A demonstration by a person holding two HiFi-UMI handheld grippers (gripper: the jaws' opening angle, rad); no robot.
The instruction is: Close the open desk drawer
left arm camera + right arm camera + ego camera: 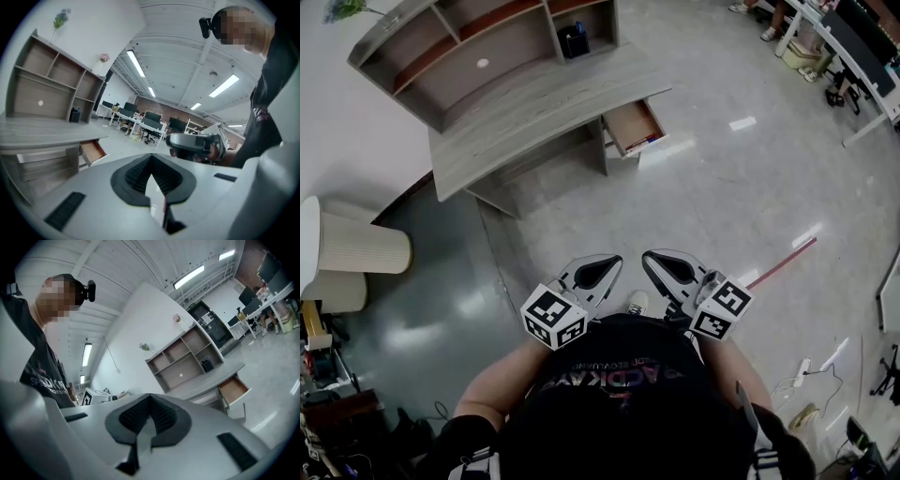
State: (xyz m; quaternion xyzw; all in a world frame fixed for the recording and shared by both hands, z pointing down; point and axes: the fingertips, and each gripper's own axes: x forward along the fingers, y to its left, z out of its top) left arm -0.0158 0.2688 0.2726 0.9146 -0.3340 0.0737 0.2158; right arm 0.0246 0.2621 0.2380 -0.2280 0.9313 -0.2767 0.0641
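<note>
Floor from the left tool and right tool up to the open drawer: bare, straight run. The drawer juts out under the right end of the tabletop. Its front and right side are free; side panel just left of it. Ribbed bins well left, office desks far right, both off the path. Small stuff inside the drawer, pens maybe.

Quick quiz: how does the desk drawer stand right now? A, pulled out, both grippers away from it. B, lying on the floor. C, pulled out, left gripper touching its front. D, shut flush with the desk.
A: the drawer sticks out of the desk, while the left gripper and right gripper are near the person's body, far from it.
</note>
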